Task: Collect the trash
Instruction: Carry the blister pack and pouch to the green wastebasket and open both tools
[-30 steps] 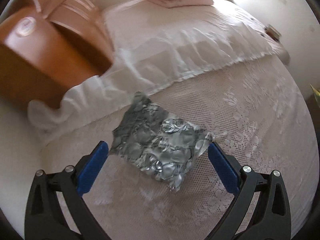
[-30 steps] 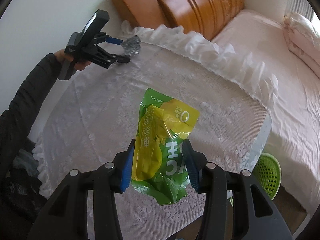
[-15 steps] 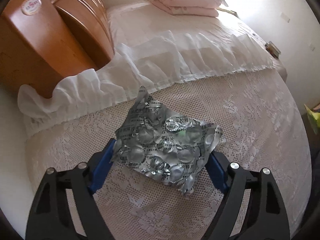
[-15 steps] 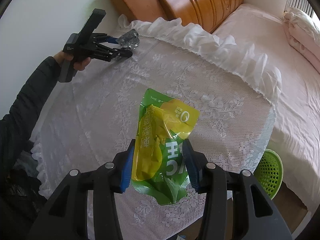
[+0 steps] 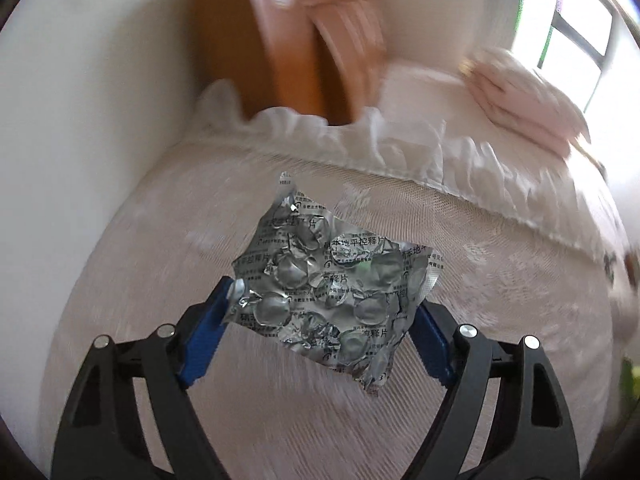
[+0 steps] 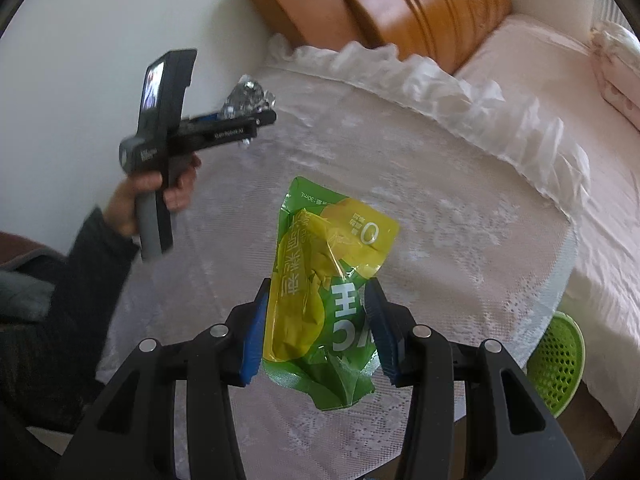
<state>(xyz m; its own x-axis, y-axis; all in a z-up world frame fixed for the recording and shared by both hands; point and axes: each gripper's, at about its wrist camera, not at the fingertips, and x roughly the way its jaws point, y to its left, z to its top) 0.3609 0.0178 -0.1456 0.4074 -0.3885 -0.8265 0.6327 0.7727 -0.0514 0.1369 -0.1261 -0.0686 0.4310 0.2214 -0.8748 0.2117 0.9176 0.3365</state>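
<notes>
A crumpled silver blister pack point(image 5: 332, 288) is pinched between the blue pads of my left gripper point(image 5: 322, 300) and hangs just above the lace tablecloth point(image 5: 480, 280). The right wrist view shows this same left gripper point(image 6: 256, 116) far left, held in a person's hand point(image 6: 160, 196), with the blister pack point(image 6: 248, 96) sticking up from its tips. My right gripper point(image 6: 318, 292) is shut on a green and yellow snack pouch point(image 6: 320, 264), held above the table.
A green mesh basket point(image 6: 554, 360) stands on the floor past the round table's right edge point(image 6: 568, 248). Beyond the frilled cloth lie a pink bed point(image 6: 540, 60) and a wooden headboard point(image 6: 420, 4). A white wall runs along the left.
My left gripper has shut on the blister pack, lifted it off the cloth, rolled and swung along the table. The right gripper and its pouch have stayed put.
</notes>
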